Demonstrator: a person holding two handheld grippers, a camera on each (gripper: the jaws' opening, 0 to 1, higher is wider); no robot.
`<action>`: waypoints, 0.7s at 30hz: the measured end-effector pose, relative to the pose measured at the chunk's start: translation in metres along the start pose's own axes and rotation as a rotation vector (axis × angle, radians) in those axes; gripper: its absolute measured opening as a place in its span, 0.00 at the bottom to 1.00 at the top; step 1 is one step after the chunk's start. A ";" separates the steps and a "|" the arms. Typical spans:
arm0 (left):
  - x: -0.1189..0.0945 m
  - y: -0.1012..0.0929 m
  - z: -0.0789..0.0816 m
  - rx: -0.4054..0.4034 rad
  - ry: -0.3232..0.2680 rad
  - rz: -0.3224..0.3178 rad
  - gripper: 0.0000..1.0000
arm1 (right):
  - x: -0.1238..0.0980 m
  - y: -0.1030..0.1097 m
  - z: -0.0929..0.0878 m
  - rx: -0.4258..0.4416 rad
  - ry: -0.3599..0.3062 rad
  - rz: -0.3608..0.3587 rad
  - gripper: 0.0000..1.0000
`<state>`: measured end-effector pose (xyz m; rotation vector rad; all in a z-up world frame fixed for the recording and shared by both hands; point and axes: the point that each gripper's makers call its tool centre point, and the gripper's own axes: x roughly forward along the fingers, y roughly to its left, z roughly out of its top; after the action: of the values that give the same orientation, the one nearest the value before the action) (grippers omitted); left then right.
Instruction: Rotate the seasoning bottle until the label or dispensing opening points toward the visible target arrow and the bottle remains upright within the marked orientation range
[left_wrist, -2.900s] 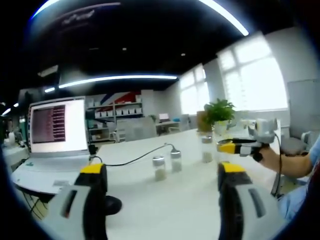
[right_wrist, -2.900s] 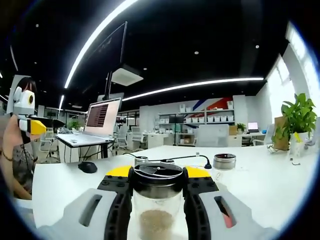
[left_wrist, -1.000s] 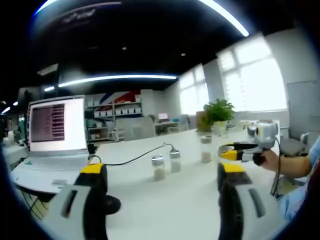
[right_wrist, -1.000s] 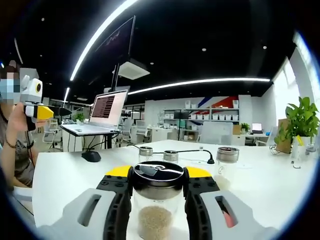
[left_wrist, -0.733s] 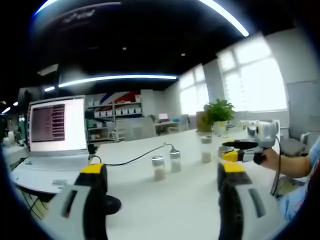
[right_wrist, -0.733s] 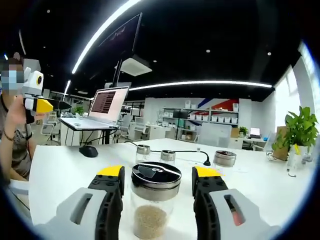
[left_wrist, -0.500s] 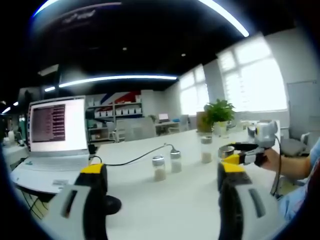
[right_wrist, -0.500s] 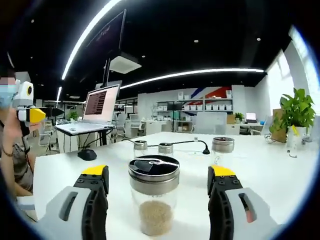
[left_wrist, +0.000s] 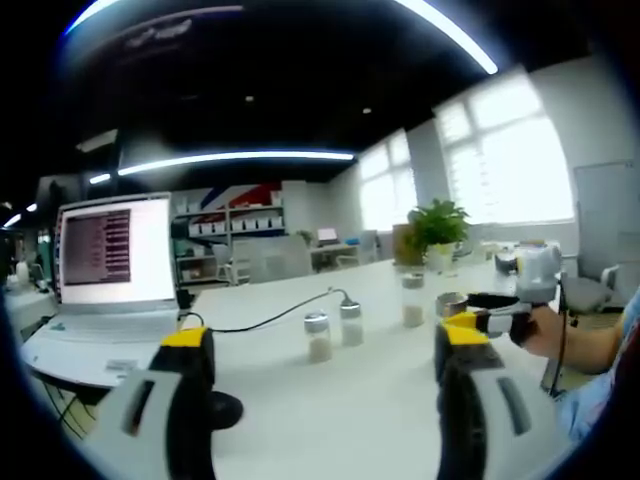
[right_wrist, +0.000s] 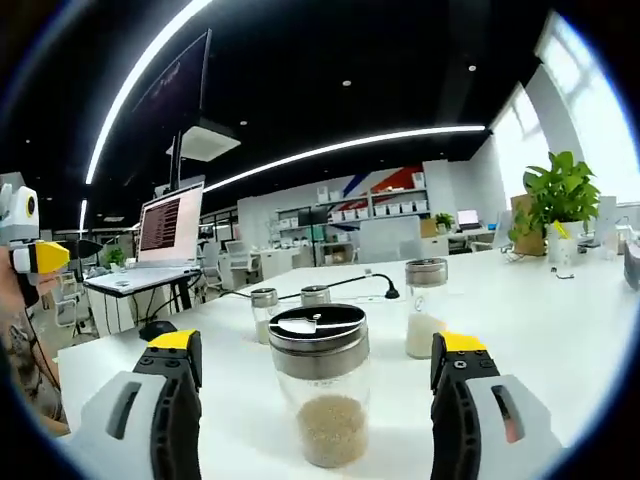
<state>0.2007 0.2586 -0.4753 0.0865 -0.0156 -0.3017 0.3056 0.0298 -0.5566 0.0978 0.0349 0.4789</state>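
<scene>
The seasoning bottle (right_wrist: 318, 385) stands upright on the white table (right_wrist: 560, 330), between the wide-spread jaws of the right gripper (right_wrist: 318, 372) and touching neither. About a second earlier those jaws clamped its steel lid; the release suggests the turn is finished, though no target arrow is visible. Three smaller jars stand toward 12 o'clock, nearest the salt jar (right_wrist: 426, 308). The left gripper (left_wrist: 325, 350) hangs open and empty, unchanged, facing a laptop (left_wrist: 100, 290) at 10 o'clock.
</scene>
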 end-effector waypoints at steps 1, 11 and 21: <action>0.000 0.000 0.000 0.000 0.000 0.001 0.97 | -0.001 0.000 0.001 0.001 -0.010 -0.019 0.98; -0.001 0.000 0.000 0.000 0.000 -0.004 0.97 | 0.000 0.001 0.005 0.031 -0.067 -0.110 0.86; -0.001 0.000 0.000 -0.002 0.000 -0.008 0.97 | 0.003 -0.007 0.006 -0.012 -0.075 -0.192 0.76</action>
<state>0.2001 0.2585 -0.4751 0.0844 -0.0152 -0.3094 0.3121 0.0243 -0.5510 0.0994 -0.0317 0.2832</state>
